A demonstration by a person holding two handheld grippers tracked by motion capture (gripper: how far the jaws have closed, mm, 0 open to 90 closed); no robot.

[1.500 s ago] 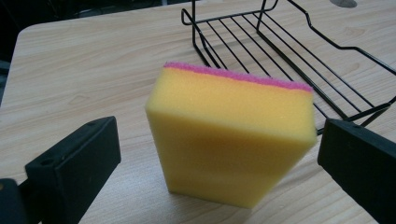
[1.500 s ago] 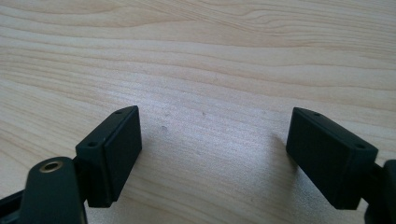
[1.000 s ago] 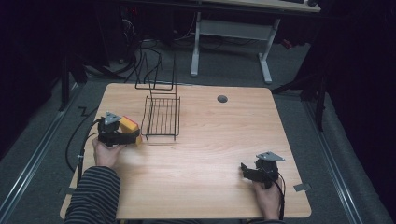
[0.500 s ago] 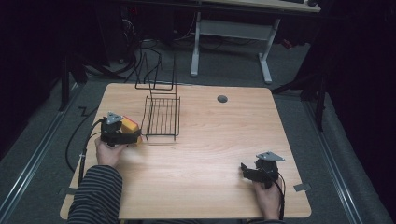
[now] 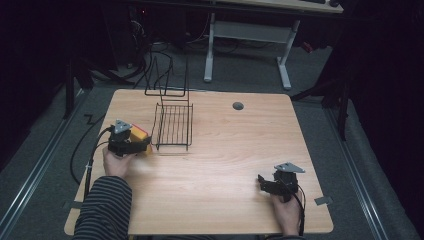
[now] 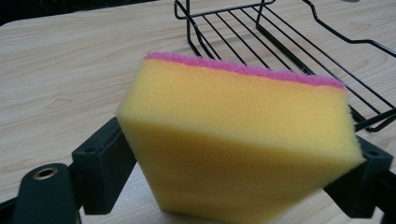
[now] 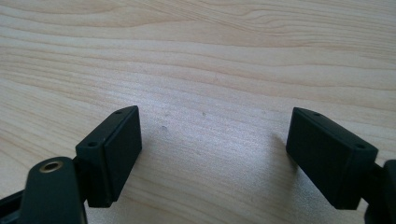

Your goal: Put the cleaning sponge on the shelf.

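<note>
now the left gripper (image 6: 233,186) has just closed on the sponge (image 6: 238,140).

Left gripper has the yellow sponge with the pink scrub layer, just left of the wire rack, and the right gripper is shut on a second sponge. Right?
Not quite. The right gripper is open over bare table, per the right gripper view. The left gripper, jaws just closing, does clamp the sponge beside the wire rack.

sponge (image 5: 140,134) just left of wire rack (image 5: 173,126), on table (image 5: 225,150); right claw (image 5: 262,181) well apart
</note>
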